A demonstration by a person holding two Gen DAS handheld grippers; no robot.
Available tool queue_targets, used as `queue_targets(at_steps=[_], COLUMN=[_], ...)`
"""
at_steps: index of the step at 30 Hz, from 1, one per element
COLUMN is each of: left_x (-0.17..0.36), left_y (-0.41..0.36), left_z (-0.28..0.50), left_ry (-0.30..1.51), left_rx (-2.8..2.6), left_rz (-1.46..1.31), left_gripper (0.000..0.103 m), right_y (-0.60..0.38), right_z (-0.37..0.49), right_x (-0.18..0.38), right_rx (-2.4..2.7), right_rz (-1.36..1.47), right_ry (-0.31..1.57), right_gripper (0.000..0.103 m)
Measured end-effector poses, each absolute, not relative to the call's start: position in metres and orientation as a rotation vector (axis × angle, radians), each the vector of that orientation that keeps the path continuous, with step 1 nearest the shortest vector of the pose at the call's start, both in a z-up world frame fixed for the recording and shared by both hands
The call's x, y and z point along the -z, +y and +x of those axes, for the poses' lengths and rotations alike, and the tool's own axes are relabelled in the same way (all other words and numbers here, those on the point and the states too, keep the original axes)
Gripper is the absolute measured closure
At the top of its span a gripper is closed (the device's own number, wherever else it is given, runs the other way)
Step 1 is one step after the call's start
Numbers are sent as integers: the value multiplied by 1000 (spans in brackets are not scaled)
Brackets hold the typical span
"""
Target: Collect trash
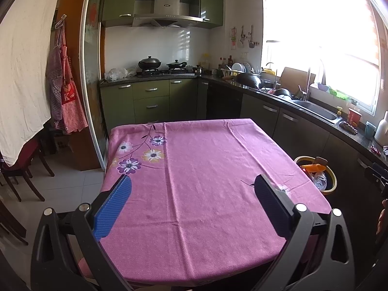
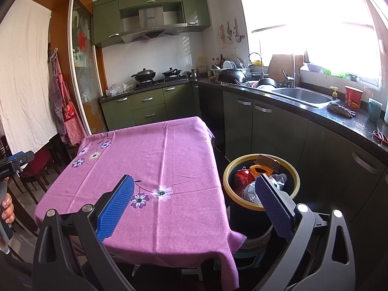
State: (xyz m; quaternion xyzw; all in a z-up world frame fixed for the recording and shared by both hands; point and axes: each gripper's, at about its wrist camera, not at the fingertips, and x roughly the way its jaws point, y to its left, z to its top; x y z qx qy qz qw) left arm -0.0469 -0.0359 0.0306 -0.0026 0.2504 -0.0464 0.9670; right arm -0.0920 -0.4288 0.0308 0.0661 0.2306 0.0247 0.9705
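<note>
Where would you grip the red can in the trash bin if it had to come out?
Judging from the right wrist view, take the red can by its exposed upper end, coming straight down from above. It lies sunk inside the bin, hemmed by the orange piece and crumpled plastic, so its sides look unreachable.
</note>
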Motion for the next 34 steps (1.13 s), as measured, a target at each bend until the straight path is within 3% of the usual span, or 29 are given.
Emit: queue_targets(at_steps=[34], left_x=[-9], left_y=[-35], left_z=[-26], left_ry=[607], left_rx=[81], left_rz=[-32], left_gripper=[7], right_y=[-426], right_z=[-85], right_x=[-21], right_rx=[-48], right_rz=[144], right_ry=[483], right_gripper=[5])
